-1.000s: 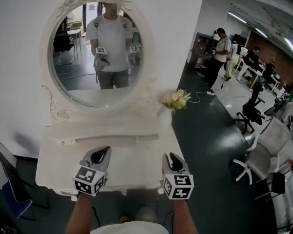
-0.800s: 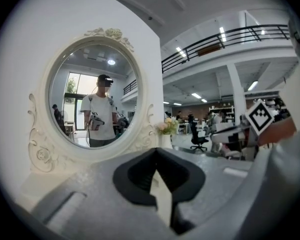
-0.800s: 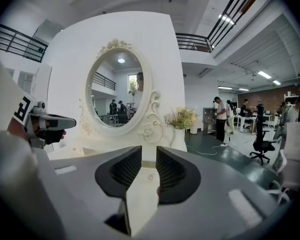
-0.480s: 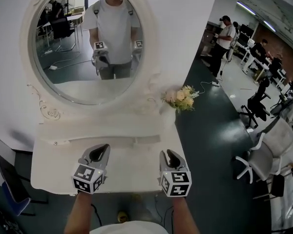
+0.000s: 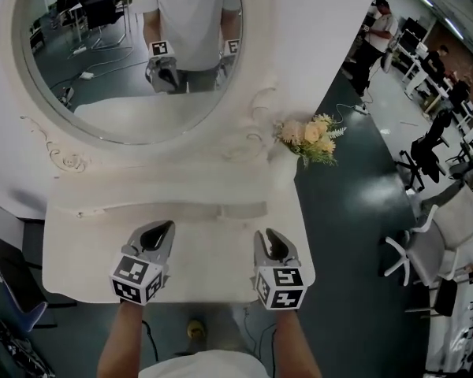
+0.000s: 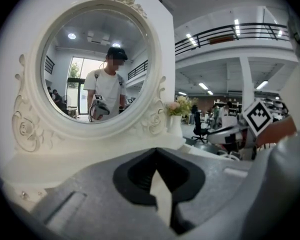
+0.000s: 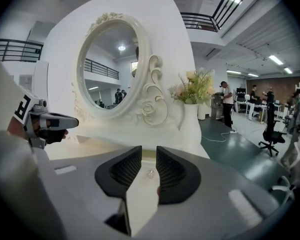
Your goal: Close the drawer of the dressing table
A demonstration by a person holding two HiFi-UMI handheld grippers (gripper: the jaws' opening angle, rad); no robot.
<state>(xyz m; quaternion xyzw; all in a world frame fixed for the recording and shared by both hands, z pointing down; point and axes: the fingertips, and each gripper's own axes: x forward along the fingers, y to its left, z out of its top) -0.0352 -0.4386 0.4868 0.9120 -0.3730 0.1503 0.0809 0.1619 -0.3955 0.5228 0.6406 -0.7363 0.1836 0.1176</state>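
Open office, white dressing table (image 5: 63, 242). The drawer (image 5: 173, 209) runs left-right below the mirror (image 5: 126, 53), ahead of me, seemingly ajar. My right gripper (image 5: 266, 235) is nearer, jaws slightly parted and framing its knob (image 7: 150, 173). My left gripper (image 5: 167, 228) is pinched closed, empty.

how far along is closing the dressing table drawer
Done: nothing visible yet. In hand: the right gripper, jaws apart, hovers over the dressing table, lined up on a small drawer knob; the left gripper is shut, empty. Left: the closing push itself.
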